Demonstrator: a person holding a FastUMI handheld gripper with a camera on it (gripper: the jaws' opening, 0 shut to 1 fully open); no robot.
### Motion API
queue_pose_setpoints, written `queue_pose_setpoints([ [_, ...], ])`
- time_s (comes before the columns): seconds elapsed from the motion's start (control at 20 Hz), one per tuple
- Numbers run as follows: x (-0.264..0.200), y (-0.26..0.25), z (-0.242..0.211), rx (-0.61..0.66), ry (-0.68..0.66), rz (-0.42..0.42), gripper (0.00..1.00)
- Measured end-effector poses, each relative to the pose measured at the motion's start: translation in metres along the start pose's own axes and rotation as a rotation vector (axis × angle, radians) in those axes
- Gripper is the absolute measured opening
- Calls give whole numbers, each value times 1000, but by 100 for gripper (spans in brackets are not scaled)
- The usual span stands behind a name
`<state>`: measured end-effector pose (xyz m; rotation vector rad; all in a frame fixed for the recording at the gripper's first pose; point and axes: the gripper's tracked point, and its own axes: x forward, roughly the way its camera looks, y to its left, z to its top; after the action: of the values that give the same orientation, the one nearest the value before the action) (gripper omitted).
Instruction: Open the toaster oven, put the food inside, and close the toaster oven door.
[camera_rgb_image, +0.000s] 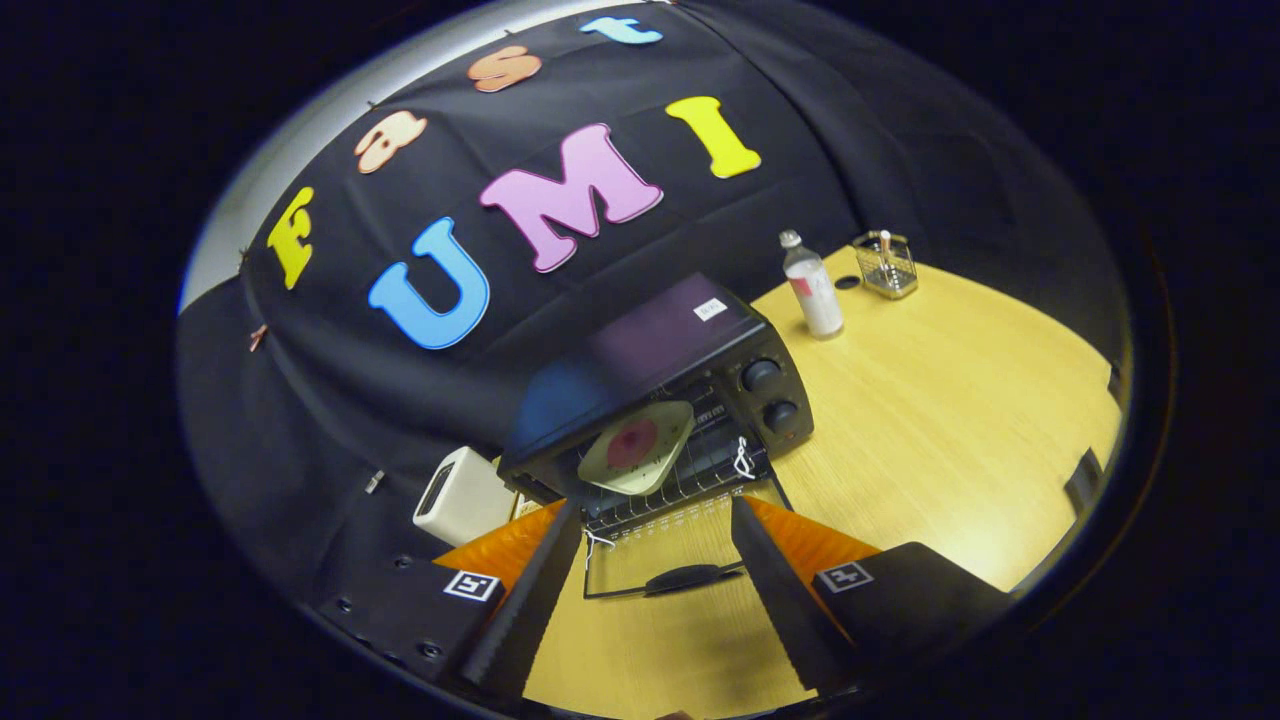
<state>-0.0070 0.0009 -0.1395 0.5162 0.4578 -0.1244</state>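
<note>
Gripper (655, 560) is spread wide, holding nothing. The dropped-open door (668, 570) lies flat between the fingers, its handle (690, 577) running crosswise to them. Just beyond, the plate of food (637, 447) sits on the rack inside the toaster oven (660, 400), so probably only closing remains.

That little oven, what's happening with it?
A person is working with a hand-held gripper, and its fingers are open, holding nothing. The toaster oven sits just ahead of them on the wooden table. Its door is folded down flat between the fingers. A plate of food already rests on the rack inside. The door is not yet closed.
</note>
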Motion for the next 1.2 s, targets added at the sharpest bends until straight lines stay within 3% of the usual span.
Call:
queue_pose_setpoints([
  [0.55, -90, 31, 50, -403, -259, 15, 99],
  [0.85, -99, 43, 65, -467, -329, 28, 99],
  [1.2, -92, 41, 70, -433, -309, 20, 99],
])
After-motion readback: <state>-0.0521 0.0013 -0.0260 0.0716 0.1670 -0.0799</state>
